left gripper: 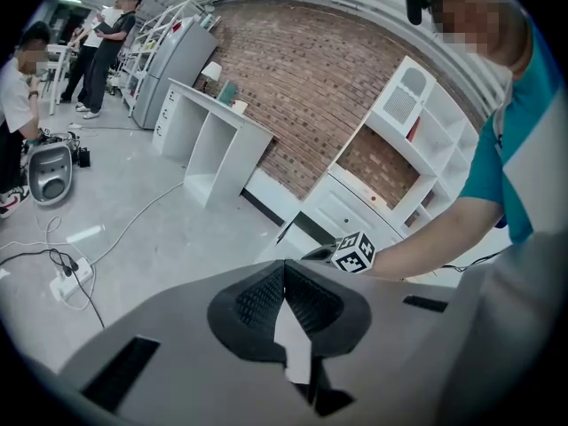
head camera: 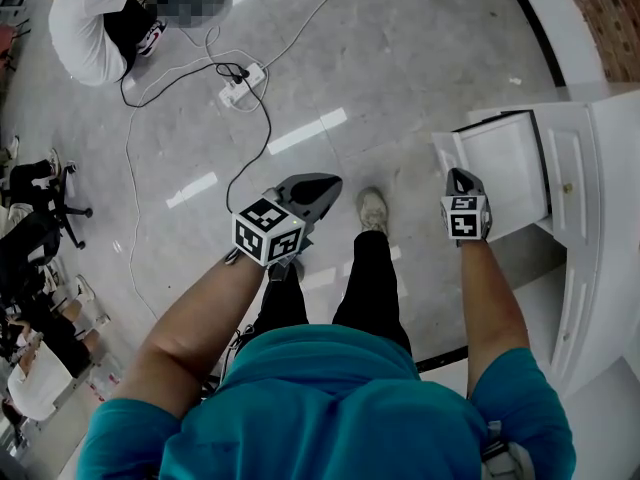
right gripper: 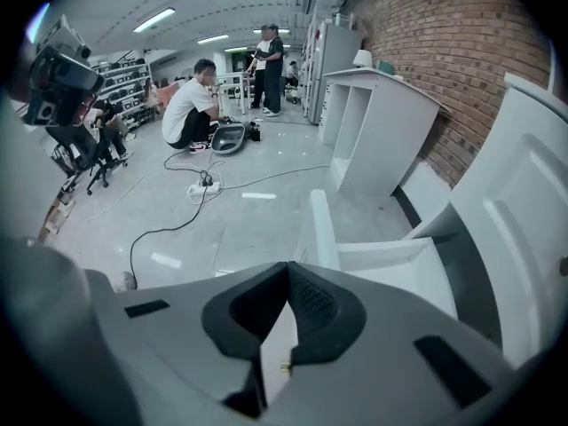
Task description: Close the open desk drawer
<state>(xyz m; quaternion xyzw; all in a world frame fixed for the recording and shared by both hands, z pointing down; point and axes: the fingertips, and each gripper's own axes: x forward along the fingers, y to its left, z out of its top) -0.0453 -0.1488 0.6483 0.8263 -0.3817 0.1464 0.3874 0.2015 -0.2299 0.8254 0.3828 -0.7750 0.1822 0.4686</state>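
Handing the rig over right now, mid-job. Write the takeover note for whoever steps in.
Left gripper: shut, empty, held over the floor, away from the desk.
Right gripper: shut, empty, by the drawer front; contact cannot be told.
Drawer: pulled out of the desk, open.
Done: nothing visible yet.
Left: push the drawer front in until it sits flush, probably with the right gripper.

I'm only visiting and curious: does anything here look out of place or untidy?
Yes. One drawer of the white desk stands pulled out over the floor instead of being shut. Further off, a black cable and a power strip lie loose across the floor, which looks untidy.
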